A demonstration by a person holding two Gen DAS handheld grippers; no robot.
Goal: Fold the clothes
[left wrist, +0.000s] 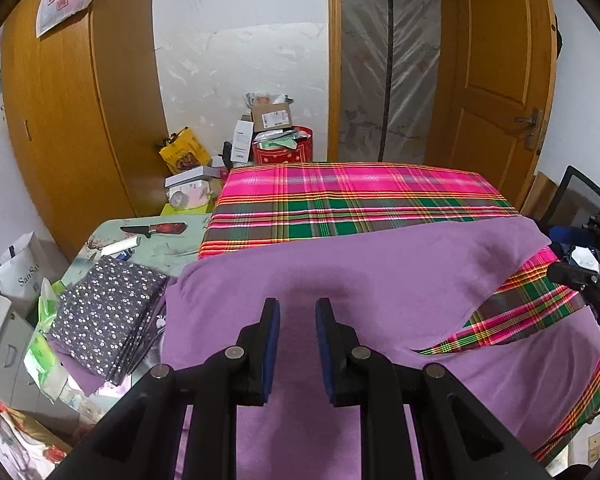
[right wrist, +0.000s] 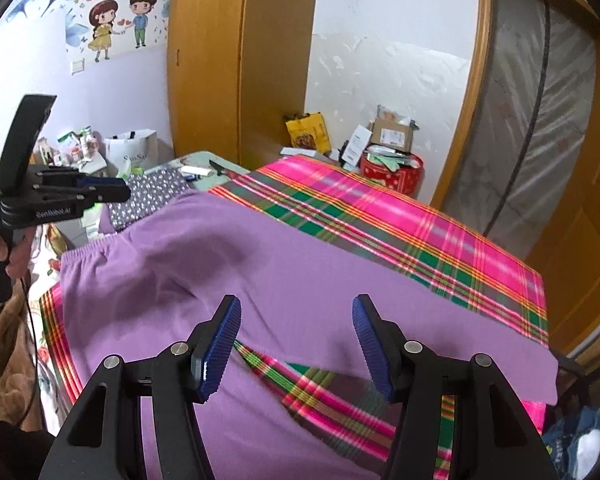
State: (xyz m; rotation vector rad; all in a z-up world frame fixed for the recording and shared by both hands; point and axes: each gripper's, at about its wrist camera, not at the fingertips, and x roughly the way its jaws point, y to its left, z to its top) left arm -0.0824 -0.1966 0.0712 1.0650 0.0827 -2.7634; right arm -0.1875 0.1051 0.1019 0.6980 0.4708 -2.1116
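Observation:
A purple garment (left wrist: 340, 280) with an elastic waistband (right wrist: 84, 254) lies spread over the pink and green plaid cloth (left wrist: 360, 196) on the table. A strip of plaid shows through a gap in the garment (right wrist: 320, 392). My left gripper (left wrist: 299, 312) hovers above the purple fabric, its blue pads a small gap apart with nothing between them. In the right wrist view a hand holds it at the left, beyond the waistband (right wrist: 112, 194). My right gripper (right wrist: 296, 320) stands wide open over the garment's near part, holding nothing, and it also shows at the table's right edge (left wrist: 576, 276).
A folded dark floral cloth (left wrist: 108, 320) rests on a purple piece to the left of the table. A knife (left wrist: 156, 229) lies on the pale side table behind it. A red tin (left wrist: 284, 148), boxes and bags stand against the far wall. A wooden door (left wrist: 496, 80) is at the right.

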